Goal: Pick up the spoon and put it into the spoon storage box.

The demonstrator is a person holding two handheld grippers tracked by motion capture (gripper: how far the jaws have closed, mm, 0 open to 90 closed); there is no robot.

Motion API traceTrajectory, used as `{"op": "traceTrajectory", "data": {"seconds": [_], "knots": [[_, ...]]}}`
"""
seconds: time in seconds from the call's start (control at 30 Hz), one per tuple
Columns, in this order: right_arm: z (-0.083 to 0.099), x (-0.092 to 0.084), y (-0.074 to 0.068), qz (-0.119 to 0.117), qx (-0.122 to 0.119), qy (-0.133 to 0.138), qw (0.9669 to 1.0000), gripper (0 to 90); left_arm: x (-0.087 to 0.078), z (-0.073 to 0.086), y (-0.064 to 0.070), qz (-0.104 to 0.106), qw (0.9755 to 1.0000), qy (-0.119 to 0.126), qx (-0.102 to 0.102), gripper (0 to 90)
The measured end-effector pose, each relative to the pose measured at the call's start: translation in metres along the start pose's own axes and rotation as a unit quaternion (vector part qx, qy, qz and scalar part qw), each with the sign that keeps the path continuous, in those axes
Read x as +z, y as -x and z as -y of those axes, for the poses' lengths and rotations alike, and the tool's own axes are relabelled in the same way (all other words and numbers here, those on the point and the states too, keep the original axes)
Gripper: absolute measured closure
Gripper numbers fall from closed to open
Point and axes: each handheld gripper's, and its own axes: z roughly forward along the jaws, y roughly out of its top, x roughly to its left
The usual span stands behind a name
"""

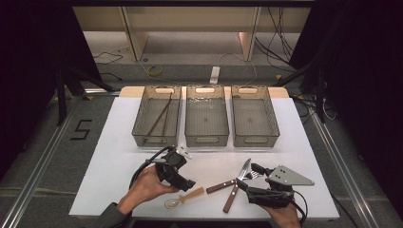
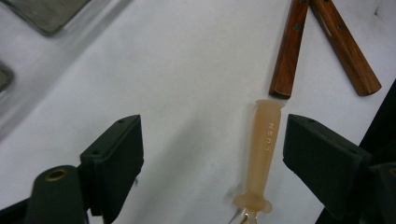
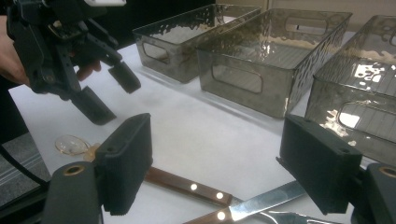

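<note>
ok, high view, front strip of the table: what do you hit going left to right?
left gripper → peach-handled spoon → wooden-handled knife → right gripper. The fork crosses the knife, so I've left it out.

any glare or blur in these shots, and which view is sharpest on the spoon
The left gripper view is sharpest on the spoon, its embossed handle lettering visible, though the jaws at the bottom are soft. The right gripper view has bright glare on the bins, and the spoon bowl is small and dim. The high view is evenly lit on the table, with dark surroundings.
</note>
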Motion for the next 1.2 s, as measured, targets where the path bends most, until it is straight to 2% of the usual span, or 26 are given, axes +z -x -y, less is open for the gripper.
{"op": "traceTrajectory", "data": {"seconds": [0.3,0.67,0.83,1.2], "knots": [[-0.001,0.001,-0.002,0.001,-0.005,-0.002,1.0000,26.0,0.010,0.004,0.014,0.014,0.9990,-0.030,0.030,27.7],[-0.002,0.002,-0.004,-0.003,-0.006,-0.001,1.0000,25.9,0.018,0.009,0.023,0.037,0.9961,-0.052,0.062,50.0],[-0.002,0.003,-0.004,-0.004,-0.008,-0.002,1.0000,26.0,0.024,0.011,0.029,0.038,0.9948,-0.063,0.071,58.2],[-0.002,0.003,-0.004,-0.004,-0.008,-0.001,1.0000,26.0,0.031,0.012,0.033,0.029,0.9925,-0.077,0.090,65.6]]}}
